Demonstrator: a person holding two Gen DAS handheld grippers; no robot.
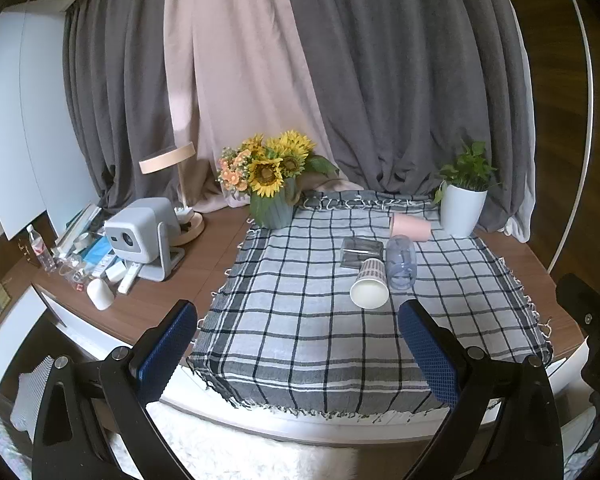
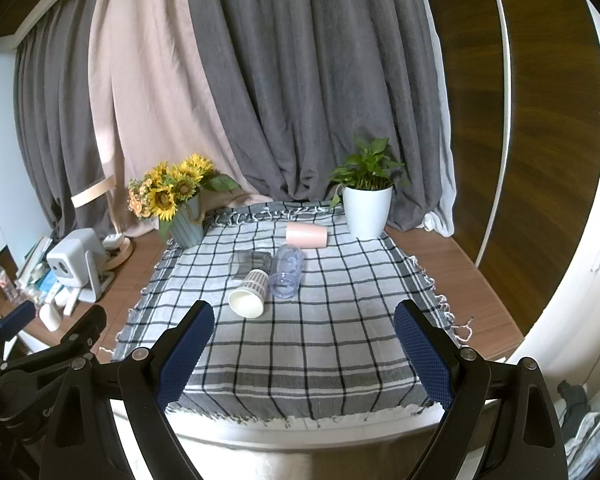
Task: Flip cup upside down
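Three cups: all lie on their sides on the checked cloth [image 2: 300,340] that covers the desk [image 2: 440,260], none yet turned mouth-down.
Left gripper [image 1: 298,332]: jaws spread wide, holding nothing, hanging over the near edge of the cloth, well short of the cups.
Paper cup [image 2: 249,293]: leftmost of the cluster, white with a patterned band, mouth facing the camera, its base touching or just beside a small grey tray [image 2: 246,262].
Clear cup [image 2: 286,271]: just right of the paper cup, transparent plastic, mouth toward the viewer, side by side with its neighbour.
Pink cup [image 2: 306,235]: farther back, lying crosswise, near the white plant pot [image 2: 367,210].
Right gripper [image 2: 304,330]: jaws equally wide, empty, also over the near edge.
Handling, paper cup: likely very light and soft-walled; it should crush if squeezed hard and may roll when nudged.
Handling, plastic cups: probably light, stiff, and smooth enough to slip.
Where to hold: across the mid-body, pads on opposite sides, clear of the rim, so the mouth can be turned down onto the cloth.
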